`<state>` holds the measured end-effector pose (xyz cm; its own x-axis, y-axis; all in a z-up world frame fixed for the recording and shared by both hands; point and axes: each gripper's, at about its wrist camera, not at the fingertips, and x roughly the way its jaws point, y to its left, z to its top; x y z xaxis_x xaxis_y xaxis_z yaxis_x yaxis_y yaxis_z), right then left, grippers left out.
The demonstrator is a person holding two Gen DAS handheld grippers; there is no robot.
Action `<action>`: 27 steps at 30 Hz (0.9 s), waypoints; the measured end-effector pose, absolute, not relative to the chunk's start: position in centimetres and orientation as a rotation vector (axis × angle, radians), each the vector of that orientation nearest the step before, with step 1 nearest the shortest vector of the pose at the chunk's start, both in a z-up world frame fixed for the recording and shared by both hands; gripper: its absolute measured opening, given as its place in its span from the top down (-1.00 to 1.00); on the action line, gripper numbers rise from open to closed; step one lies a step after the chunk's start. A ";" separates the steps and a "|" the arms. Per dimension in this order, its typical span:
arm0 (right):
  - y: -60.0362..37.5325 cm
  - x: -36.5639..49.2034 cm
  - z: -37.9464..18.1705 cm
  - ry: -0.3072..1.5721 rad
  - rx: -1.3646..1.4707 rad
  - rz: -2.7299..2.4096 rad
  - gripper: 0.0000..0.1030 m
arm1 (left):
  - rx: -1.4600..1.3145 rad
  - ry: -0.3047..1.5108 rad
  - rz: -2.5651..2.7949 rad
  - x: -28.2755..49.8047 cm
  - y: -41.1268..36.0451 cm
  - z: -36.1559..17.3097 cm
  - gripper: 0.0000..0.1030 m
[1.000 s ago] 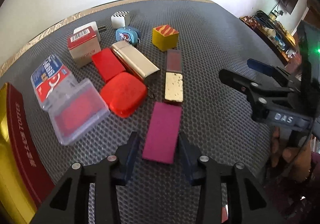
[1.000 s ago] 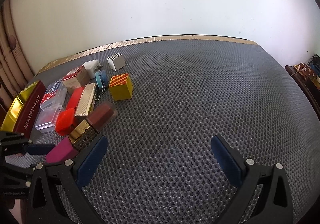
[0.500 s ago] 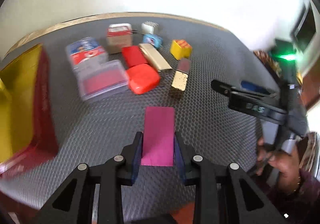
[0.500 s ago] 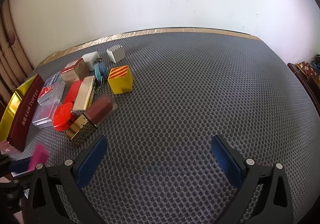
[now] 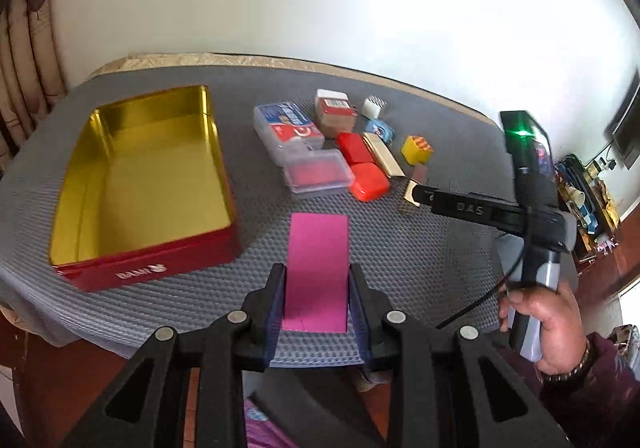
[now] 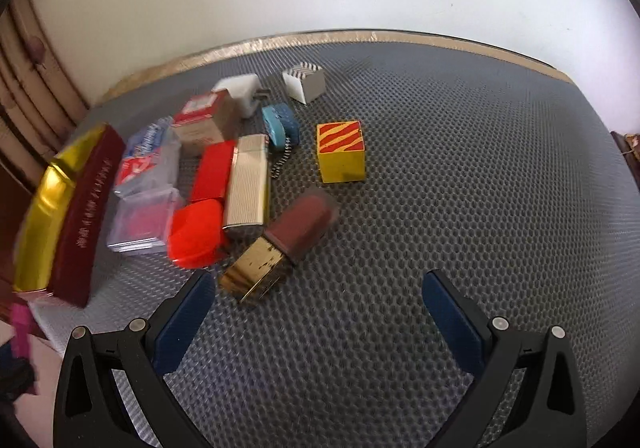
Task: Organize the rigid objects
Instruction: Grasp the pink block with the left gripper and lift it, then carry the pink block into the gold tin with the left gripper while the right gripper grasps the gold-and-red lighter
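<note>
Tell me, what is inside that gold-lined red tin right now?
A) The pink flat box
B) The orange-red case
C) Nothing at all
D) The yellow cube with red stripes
C: in the left wrist view the red tin shows only its bare gold floor, while the pink flat box is clamped in the left gripper above the mat, and the yellow cube and orange-red case sit on the mat beside it.

Left wrist view: high behind its tool (image 5: 316, 298), facing forward over the tabletop (image 5: 400, 248).
Right wrist view: low, close behind its tool (image 6: 316, 320).
Shared: the cluttered tabletop ahead.
</note>
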<state>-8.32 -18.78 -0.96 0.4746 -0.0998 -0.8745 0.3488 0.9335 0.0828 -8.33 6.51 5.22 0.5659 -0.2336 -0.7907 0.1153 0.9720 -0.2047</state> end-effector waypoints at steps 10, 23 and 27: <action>-20.3 -6.2 -2.2 1.134 0.401 -0.310 -0.91 | -0.149 0.935 -0.212 -8.8 8.2 5.8 0.40; -18.2 -3.4 -2.4 1.206 0.211 -0.344 0.65 | -0.175 0.966 -0.209 -8.1 7.9 5.0 0.40; -19.3 -4.9 -2.2 1.200 0.261 -0.298 0.65 | -0.185 0.932 -0.206 -8.2 8.4 5.9 0.40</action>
<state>-4.86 -19.34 -2.21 0.3325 -0.0879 -0.9390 0.3618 0.9314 0.0409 -8.17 8.44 5.90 0.5791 -0.2543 -0.7746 0.0952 0.9647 -0.2455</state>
